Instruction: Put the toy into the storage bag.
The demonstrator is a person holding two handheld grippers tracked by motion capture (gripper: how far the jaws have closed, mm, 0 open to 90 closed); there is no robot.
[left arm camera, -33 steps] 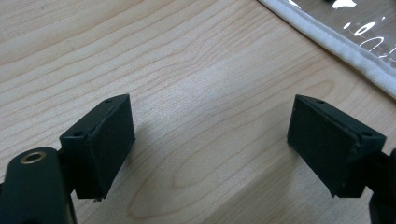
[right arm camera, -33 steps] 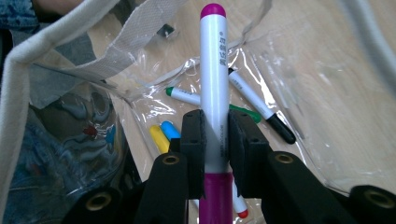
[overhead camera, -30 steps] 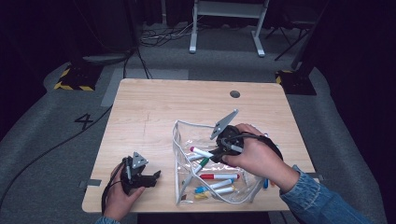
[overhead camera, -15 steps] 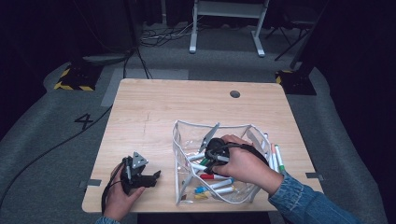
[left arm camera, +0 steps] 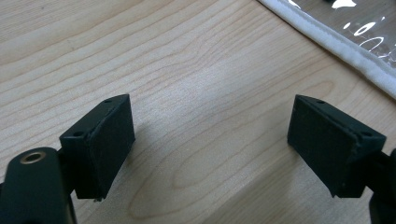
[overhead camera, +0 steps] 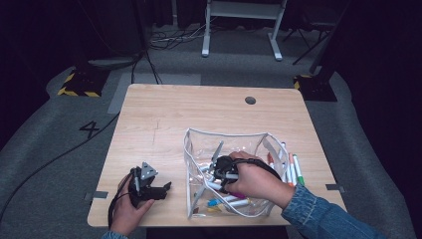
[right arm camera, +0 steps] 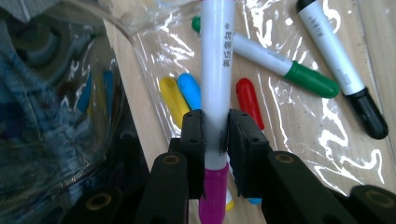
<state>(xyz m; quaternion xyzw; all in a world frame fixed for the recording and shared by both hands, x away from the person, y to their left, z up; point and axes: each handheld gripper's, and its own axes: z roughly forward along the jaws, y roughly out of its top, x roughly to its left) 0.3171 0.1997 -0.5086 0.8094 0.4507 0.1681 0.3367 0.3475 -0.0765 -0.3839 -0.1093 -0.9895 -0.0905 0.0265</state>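
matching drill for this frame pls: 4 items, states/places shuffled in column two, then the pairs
Column one
1. left gripper
2. right gripper
3. clear pouch
4. green-capped marker

Column two
A. lies under clear plastic beside a black-capped marker
B. open above the bare wooden table
C. shut on the purple-capped marker
D. stands open on the table, markers inside

Pairs: 1-B, 2-C, 3-D, 4-A

The table (overhead camera: 164, 124) is lit evenly from above, while the room around it stays very dark. White glare spots sit on the clear plastic pouch (right arm camera: 299, 126). The high view is soft; near parts in both gripper views are blurred.
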